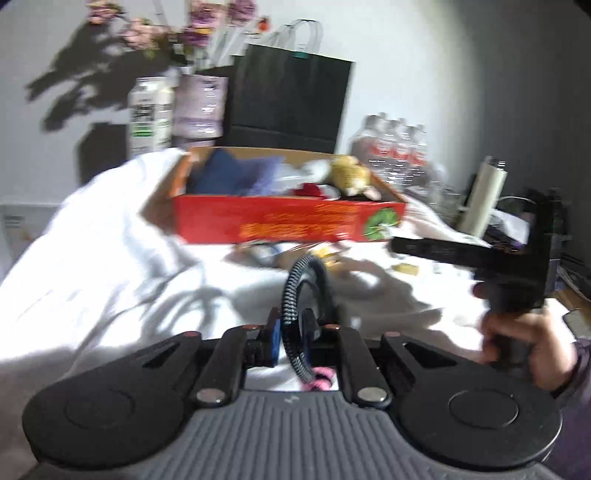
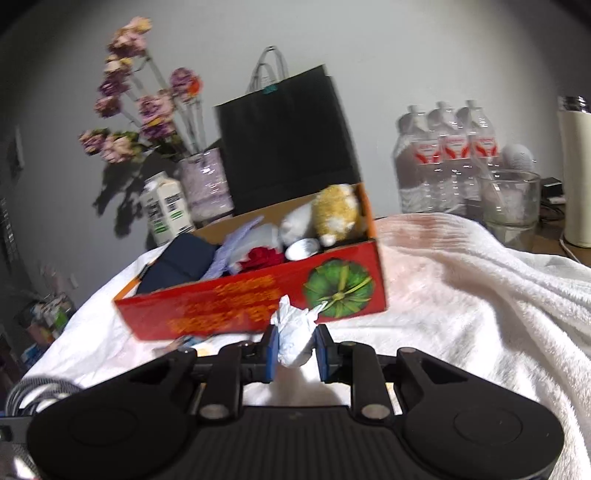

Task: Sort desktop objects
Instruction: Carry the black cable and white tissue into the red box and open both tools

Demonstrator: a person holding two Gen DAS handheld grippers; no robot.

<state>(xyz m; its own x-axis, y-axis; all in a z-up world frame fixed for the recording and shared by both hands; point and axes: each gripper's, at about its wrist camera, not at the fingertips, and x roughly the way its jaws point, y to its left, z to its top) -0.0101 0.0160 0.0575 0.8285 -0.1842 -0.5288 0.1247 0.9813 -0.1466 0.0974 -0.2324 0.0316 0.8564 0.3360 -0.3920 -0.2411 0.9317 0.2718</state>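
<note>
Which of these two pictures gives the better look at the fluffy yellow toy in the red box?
The right wrist view: the yellow plush toy is sharp there, leaning in the red box's right end. The left wrist view shows it smaller and motion-blurred.

Both views are fisheye pictures with dark vignetted corners, and straight lines bow toward the edges. The left wrist view is smeared by motion blur: the print on the red box [image 1: 288,218] is unreadable, and the hand [image 1: 524,332] at the right is soft. Hard light falls from the front, burning the white blanket [image 1: 110,258] to near glare and throwing sharp dark shadows of the flowers [image 1: 192,29] onto the wall [image 1: 406,55]. The right wrist view is dimmer and greyer, with milder blur; the water bottles [image 2: 447,155] stay fairly crisp.
</note>
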